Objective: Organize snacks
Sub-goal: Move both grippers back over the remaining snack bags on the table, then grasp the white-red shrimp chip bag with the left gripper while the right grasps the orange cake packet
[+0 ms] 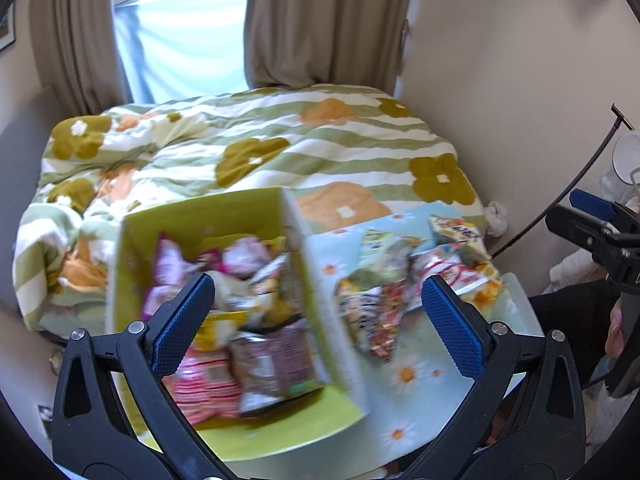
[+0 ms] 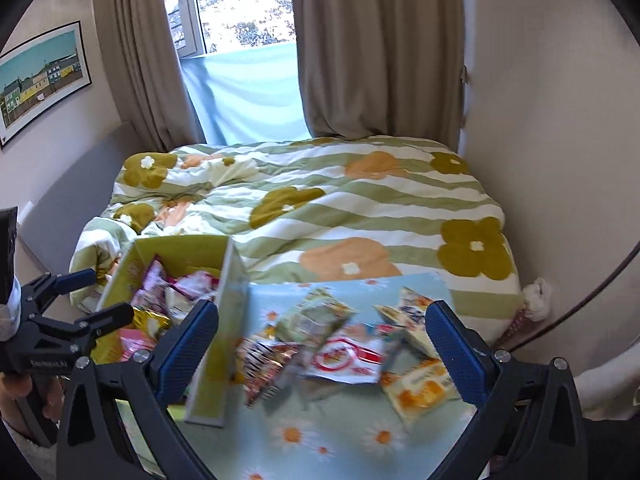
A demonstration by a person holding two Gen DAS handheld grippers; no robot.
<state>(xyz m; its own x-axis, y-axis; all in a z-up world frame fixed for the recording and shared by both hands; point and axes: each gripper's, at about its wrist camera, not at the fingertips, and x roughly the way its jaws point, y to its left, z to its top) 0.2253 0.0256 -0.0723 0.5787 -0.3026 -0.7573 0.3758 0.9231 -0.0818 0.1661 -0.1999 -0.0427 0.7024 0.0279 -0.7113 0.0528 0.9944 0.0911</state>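
A lime-green box (image 1: 132, 264) (image 2: 120, 280) stands at the left of a daisy-print cloth (image 1: 404, 412) (image 2: 336, 436), filled with pink, yellow and brown snack packets (image 1: 248, 344). Several loose snack packets (image 1: 380, 308) (image 2: 344, 344) lie in a pile on the cloth right of the box. My left gripper (image 1: 316, 328) is open and empty, held above the box's right wall. My right gripper (image 2: 324, 348) is open and empty above the loose pile. The left gripper also shows at the left edge of the right wrist view (image 2: 76, 296). The views are motion-blurred.
A bed with a green-striped flower duvet (image 1: 280, 148) (image 2: 340, 208) lies behind the cloth. Curtains and a window (image 2: 240, 4) are at the back. A wall is on the right, with a cable and white items (image 1: 628, 160) beside the bed. A picture (image 2: 40, 76) hangs left.
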